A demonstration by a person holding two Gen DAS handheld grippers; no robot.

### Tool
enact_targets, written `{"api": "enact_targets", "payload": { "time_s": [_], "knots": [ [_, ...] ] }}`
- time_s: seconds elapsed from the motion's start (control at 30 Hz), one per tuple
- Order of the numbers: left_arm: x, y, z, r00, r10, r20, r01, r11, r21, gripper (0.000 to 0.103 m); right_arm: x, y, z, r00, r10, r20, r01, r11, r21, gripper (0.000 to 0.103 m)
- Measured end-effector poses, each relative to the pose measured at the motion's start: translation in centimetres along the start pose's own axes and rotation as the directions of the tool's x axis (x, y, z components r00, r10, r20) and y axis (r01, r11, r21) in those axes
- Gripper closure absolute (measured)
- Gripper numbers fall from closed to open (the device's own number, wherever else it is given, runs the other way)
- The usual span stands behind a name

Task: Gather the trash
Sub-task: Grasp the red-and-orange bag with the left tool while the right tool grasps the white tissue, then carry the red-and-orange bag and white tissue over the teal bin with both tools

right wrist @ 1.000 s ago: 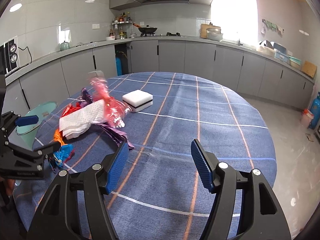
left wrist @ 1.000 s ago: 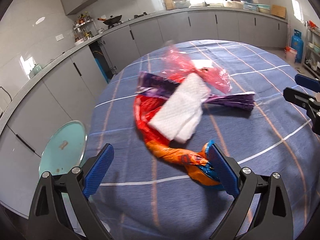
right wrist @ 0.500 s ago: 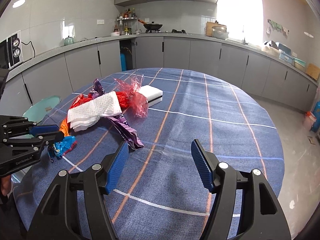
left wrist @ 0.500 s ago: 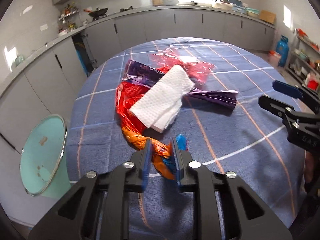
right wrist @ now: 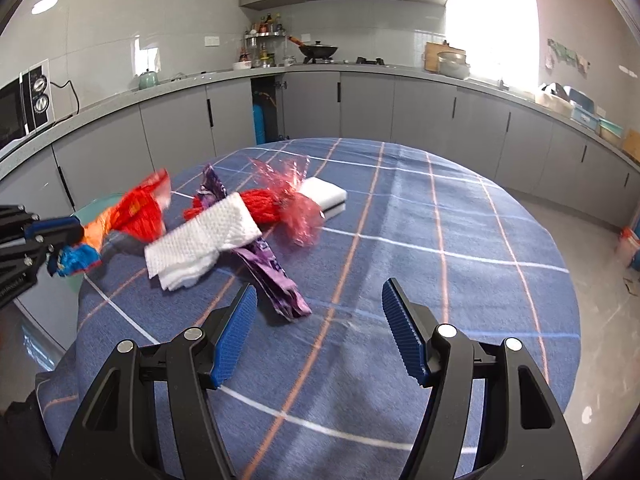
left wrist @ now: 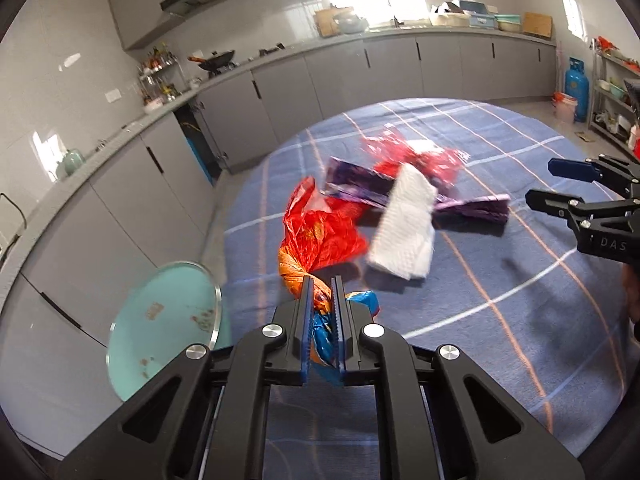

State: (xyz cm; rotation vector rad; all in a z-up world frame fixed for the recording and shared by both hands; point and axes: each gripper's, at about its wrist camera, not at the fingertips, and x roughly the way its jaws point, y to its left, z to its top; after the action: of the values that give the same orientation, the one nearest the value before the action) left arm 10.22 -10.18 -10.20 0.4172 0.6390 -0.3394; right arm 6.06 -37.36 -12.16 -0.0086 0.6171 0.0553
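Crinkled red-orange plastic wrapper [left wrist: 320, 236], clamped a moment ago by the left gripper [left wrist: 322, 300], now seemingly lifts off the table toward collection, the right gripper [right wrist: 318, 332] wide, empty.

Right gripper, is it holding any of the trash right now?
No, the right gripper is wide open above the bare tablecloth.

You're in a kitchen: grey cabinets [right wrist: 360, 108], white tiled wall [right wrist: 140, 20], bright window [right wrist: 490, 28], blue gas cylinder [left wrist: 577, 89].

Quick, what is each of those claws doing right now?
Left gripper: closed on the orange-red wrapper.
Right gripper: open, holding nothing.
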Motion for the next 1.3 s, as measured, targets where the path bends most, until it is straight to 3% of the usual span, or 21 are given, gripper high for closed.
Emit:
{"api": "enact_targets", "payload": {
  "time_s": [0.3,0.47,0.63,0.83,0.9,0.97,1.03,1.3],
  "knots": [
    [-1.0,1.5,1.0,0.995,0.068,0.067,-0.068,0.998,-0.003,0.094,1.8,4.1,3.0,0.999,0.048,0.002,-0.048,0.999,-0.021,0.038],
    [0.9,3.9,0.5,0.992,0.119,0.051,-0.115,0.990,-0.079,0.094,4.2,5.9,4.3,0.998,0.062,-0.032,-0.062,0.998,0.008,0.039],
    [0.9,4.8,-0.3,0.990,0.129,0.050,-0.124,0.988,-0.094,0.094,6.3,7.7,5.1,0.996,0.053,-0.071,-0.054,0.998,-0.016,0.040],
    [0.6,6.0,-1.2,0.990,0.131,0.051,-0.124,0.985,-0.117,0.094,8.3,8.0,5.0,0.986,0.025,-0.162,-0.027,1.000,-0.010,0.051],
    [0.6,6.3,-1.3,0.992,0.120,0.047,-0.113,0.985,-0.132,0.094,9.0,8.1,4.8,0.979,0.031,-0.202,-0.034,0.999,-0.010,0.063],
    [0.5,6.4,-1.2,0.992,0.116,0.052,-0.108,0.984,-0.141,0.094,9.5,8.1,4.6,0.971,0.047,-0.234,-0.049,0.999,-0.001,0.081],
    [0.4,6.5,-1.2,0.992,0.114,0.057,-0.105,0.984,-0.142,0.094,9.3,8.1,4.5,0.972,0.060,-0.228,-0.061,0.998,0.000,0.090],
    [-0.2,7.2,-1.2,0.990,0.122,0.075,-0.109,0.982,-0.153,0.094,6.3,8.9,5.2,0.987,0.085,-0.135,-0.089,0.996,-0.018,0.093]
  ]
}}
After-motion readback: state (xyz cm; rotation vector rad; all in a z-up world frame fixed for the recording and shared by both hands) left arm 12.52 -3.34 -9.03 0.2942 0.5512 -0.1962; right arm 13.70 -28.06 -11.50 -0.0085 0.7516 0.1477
